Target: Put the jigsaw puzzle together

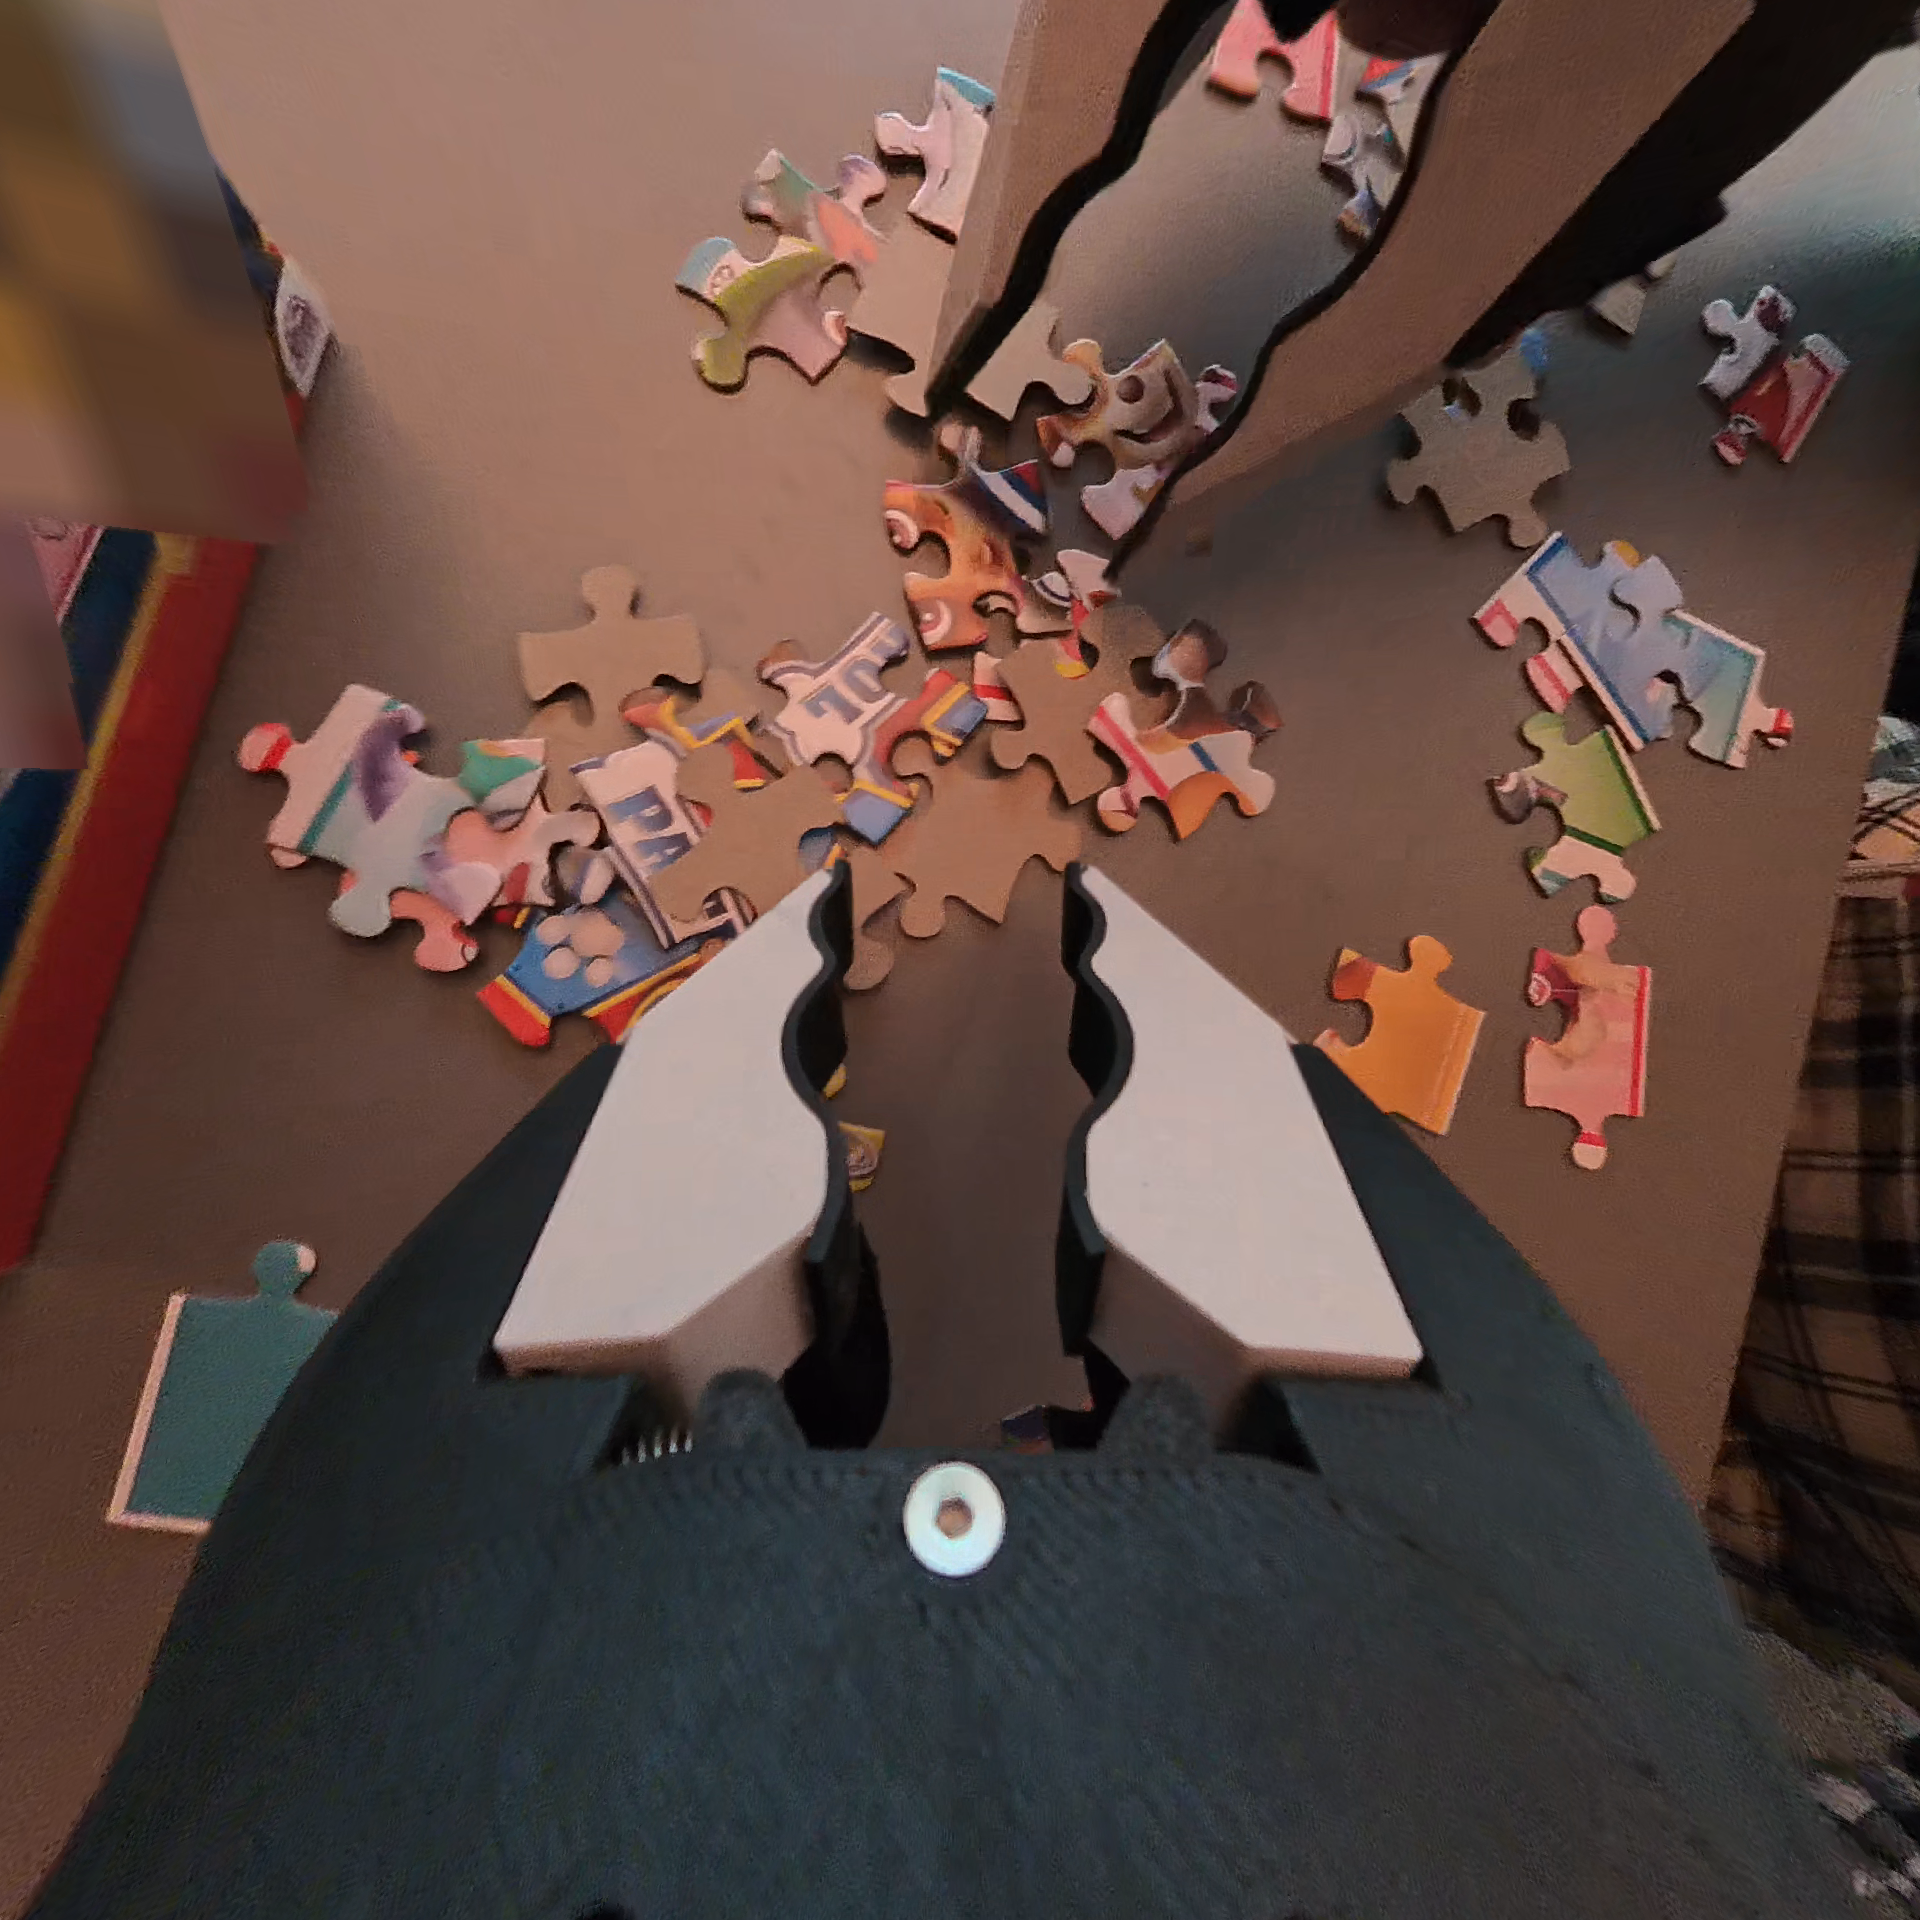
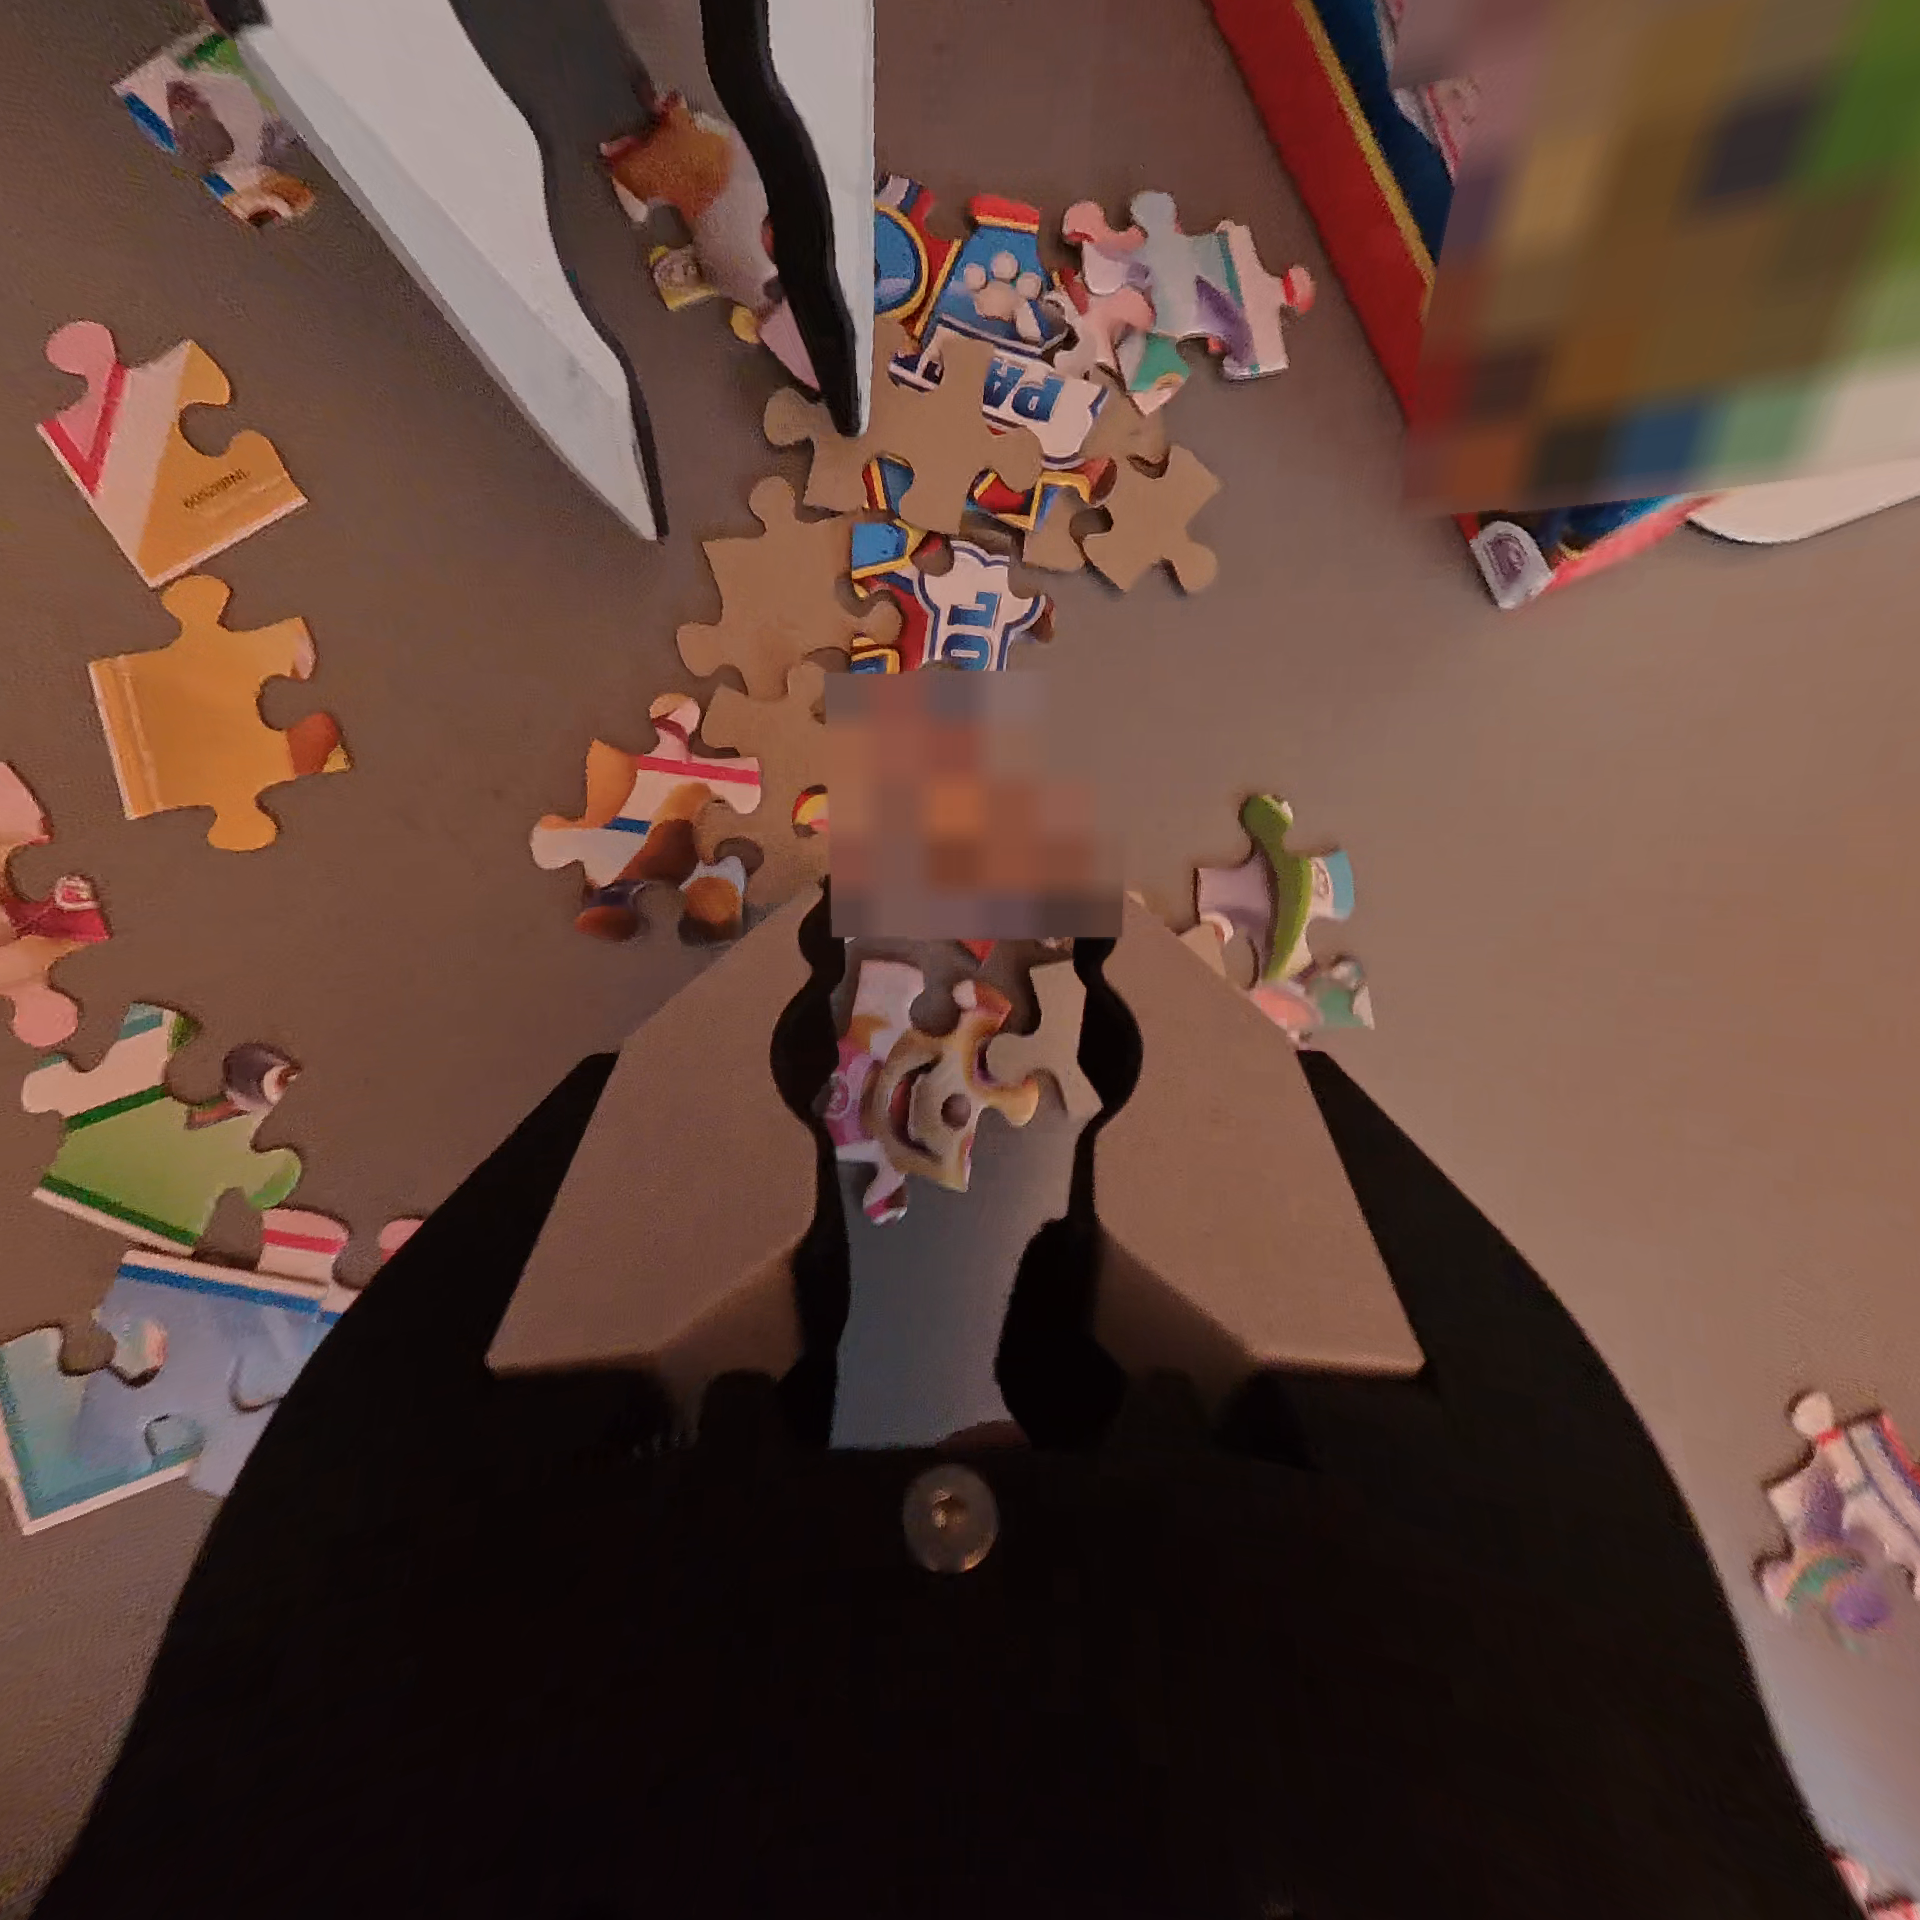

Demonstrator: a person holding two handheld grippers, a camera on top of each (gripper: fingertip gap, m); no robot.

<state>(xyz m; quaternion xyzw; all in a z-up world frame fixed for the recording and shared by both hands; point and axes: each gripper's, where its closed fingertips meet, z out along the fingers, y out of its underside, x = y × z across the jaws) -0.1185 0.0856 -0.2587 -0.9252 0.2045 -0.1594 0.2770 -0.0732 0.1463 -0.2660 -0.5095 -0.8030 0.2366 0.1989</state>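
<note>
Two claws work over a grey-brown desk (image 1: 436, 447) strewn with loose jigsaw pieces.

Left claw (image 1: 956, 883): jaws set a moderate gap apart, nothing between them. Its tips hover over the near edge of the central pile (image 1: 831, 748), which holds both face-up and face-down pieces, overlapping; an exact count is not possible.

Right claw (image 2: 961, 935): jaws apart by a similar gap, straddling a multicoloured piece (image 2: 935, 1101) that lies on the desk between the fingers. Whether the pads touch it cannot be told. In the left wrist view this claw (image 1: 1029, 483) enters from the top, its tips down among the far pieces.

Pieces set apart from the pile, left wrist view:
- One orange piece (image 1: 1403, 1039) and one pink piece (image 1: 1584, 1039), side by side, right of the left claw.
- One green piece (image 1: 1584, 805) just beyond them.
- One joined blue section of two pieces (image 1: 1631, 644) beyond the green piece.
- One face-down piece (image 1: 1481, 457) near the right claw.
- One teal piece (image 1: 208, 1392) at lower left.

One puzzle box (image 2: 1340, 156), red-edged, lies at the desk edge. A plaid cloth (image 1: 1829, 1195) shows off the right edge of the desk.
</note>
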